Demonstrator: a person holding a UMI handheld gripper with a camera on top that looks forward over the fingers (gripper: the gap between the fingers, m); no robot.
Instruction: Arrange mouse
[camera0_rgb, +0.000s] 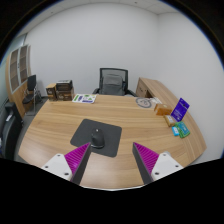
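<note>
Gripper (111, 160) gapes wide and empty above the desk (60, 135), mouse (98, 133) just ahead on its mousepad (88, 127).

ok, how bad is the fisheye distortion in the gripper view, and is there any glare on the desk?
Gripper view: strong barrel distortion, the wooden desk edge and the wall lines bow outward. Lighting is even and soft, with no hard shadows; a faint sheen on the desk near the mouse on its dark mouse pad, no blown-out glare. The hand-held gripper is open, its fingers sharp and empty.
</note>
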